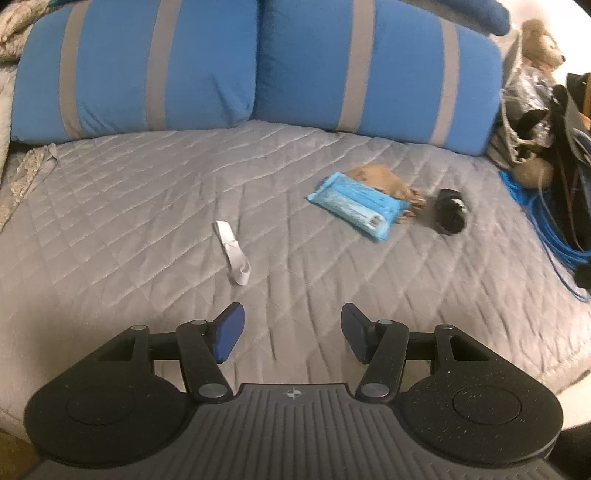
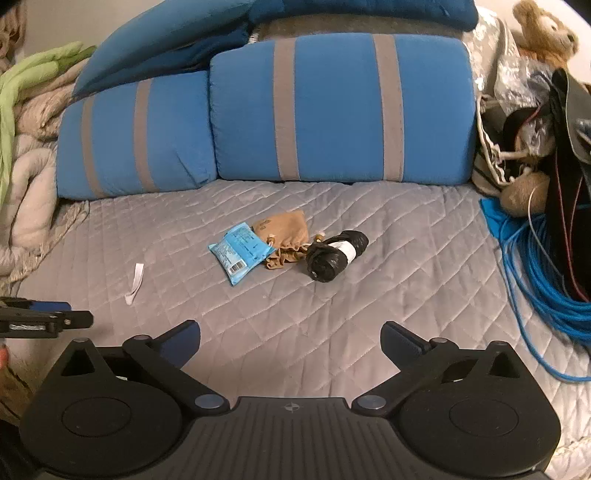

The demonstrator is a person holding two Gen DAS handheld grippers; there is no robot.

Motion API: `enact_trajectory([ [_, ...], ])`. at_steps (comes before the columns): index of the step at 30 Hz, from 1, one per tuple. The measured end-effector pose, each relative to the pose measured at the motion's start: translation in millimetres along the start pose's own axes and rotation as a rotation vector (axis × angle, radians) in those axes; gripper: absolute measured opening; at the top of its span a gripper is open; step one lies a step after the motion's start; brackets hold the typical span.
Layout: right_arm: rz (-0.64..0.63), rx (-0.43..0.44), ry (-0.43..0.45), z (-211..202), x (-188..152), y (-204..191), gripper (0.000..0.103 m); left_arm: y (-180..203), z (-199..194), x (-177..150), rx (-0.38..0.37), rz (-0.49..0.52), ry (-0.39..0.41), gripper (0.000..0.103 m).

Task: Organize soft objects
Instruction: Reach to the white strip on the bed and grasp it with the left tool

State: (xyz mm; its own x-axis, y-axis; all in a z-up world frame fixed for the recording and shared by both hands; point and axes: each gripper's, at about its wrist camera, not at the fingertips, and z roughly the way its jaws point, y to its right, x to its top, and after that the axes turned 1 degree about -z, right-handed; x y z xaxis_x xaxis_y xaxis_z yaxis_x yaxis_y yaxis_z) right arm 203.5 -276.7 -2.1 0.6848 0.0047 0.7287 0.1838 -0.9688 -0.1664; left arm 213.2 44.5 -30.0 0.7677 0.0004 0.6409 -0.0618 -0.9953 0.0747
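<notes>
I see a grey quilted bed (image 2: 332, 295), two blue grey-striped pillows (image 2: 340, 110) at far edge, pale wall (image 2: 55, 22) far left.

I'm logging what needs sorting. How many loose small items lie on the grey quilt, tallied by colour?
Light blue: 1, the packet
Tan: 1, the drawstring pouch
Black: 1, the roll of bags
White: 1, the strip
Total: 4
</notes>
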Motion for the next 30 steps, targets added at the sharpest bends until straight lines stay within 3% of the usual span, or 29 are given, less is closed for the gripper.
enact_trajectory([
  [4,-0.022,-0.016,-0.008,6.9,3.5,0.3,0.103,-9.7,20.3,9.6,0.033,-0.028,-0.002,0.057],
  [12,-0.06,-0.025,-0.029,21.2,5.3,-0.6,0.103,-20.0,58.7,18.3,0.087,0.026,0.038,0.057],
  [21,-0.05,-0.023,-0.059,35.3,9.9,8.5,0.103,-21.2,104.1,16.7,0.096,0.092,0.017,0.057],
  [30,-0.03,-0.038,-0.075,42.4,14.0,13.4,0.103,-23.3,125.9,16.2,0.093,0.074,0.042,0.052],
])
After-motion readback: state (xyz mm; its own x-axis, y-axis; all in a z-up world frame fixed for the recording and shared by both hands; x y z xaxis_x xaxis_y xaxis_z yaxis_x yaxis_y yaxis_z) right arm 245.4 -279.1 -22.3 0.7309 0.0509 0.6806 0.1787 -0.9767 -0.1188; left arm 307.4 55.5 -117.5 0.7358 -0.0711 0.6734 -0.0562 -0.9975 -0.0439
